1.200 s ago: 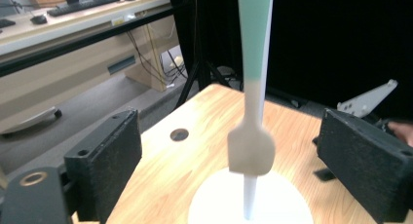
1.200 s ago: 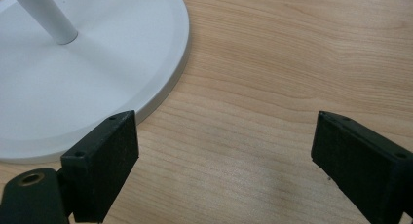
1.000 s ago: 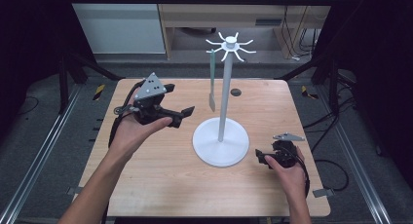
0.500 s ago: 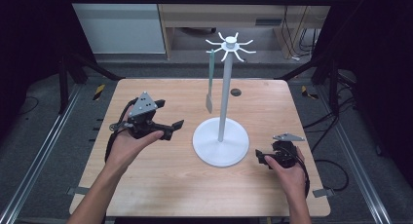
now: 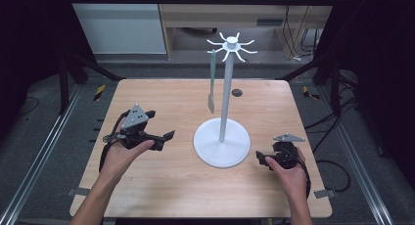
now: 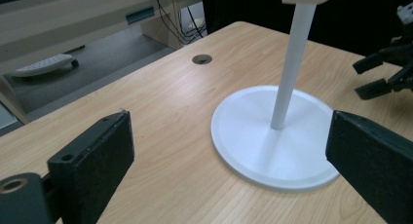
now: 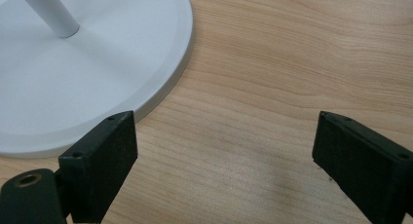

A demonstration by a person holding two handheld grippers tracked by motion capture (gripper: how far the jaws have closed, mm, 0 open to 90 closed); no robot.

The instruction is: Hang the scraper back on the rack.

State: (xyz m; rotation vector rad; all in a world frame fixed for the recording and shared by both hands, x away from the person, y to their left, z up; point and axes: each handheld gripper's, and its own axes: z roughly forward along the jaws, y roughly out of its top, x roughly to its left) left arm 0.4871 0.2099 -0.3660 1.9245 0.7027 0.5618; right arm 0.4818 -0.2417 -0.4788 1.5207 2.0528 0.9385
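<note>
A white stand rises from a round base point(image 5: 221, 147) at the table's middle, its pole point(image 5: 225, 98) topped by a ring of spokes point(image 5: 230, 43). A long grey-green flat utensil point(image 5: 212, 83) hangs from one spoke on the left. My left gripper point(image 5: 165, 140) is open, low over the table left of the base, and points at it. In the left gripper view the base point(image 6: 263, 146) lies between the wide-apart jaws of the left gripper point(image 6: 229, 124). My right gripper point(image 5: 263, 161) is open just right of the base; the base's rim point(image 7: 160, 87) is by the left jaw of the right gripper point(image 7: 224, 124).
The wooden table point(image 5: 161, 195) has a small dark cable hole point(image 5: 237, 92) behind the stand. Black frame posts and cables stand around the table's edges. In the left gripper view the other gripper point(image 6: 389, 73) shows at the far right.
My left gripper has come down and back toward the table's left front, away from the stand's top. The right gripper has stayed where it was.
</note>
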